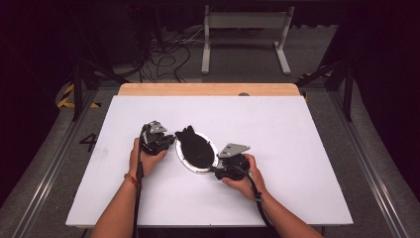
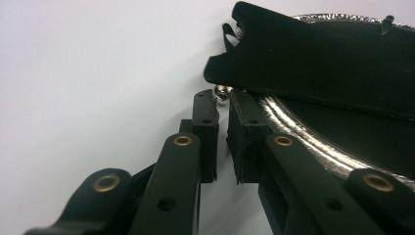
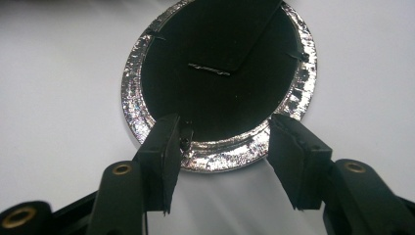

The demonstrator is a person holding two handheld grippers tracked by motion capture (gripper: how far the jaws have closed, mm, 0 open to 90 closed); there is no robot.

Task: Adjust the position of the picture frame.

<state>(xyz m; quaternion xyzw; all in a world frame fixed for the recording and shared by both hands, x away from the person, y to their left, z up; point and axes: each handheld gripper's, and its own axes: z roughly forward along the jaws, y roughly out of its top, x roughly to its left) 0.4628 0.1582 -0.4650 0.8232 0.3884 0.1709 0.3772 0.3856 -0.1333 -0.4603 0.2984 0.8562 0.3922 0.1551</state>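
With the frame (image 1: pixel 197 152) lying face down mid-table, I hold the right gripper (image 1: pixel 224 168) at its near rim, jaws half open and straddling the silver edge without clamping, I judge to steady it. The left gripper (image 1: pixel 163 141) sits at the far-left end, jaws almost shut at a small metal stud (image 2: pixel 222 91) under the black stand (image 2: pixel 313 63); whether they pinch it, I can't tell.

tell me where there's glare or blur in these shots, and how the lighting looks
High view: white table evenly lit, surroundings dark, slightly soft. Left gripper view: left claw sharp, black stand flap featureless, silver rim glinting. Right gripper view: bright speckled glare on the frame's rim, its black back underexposed, right claw a bit soft.
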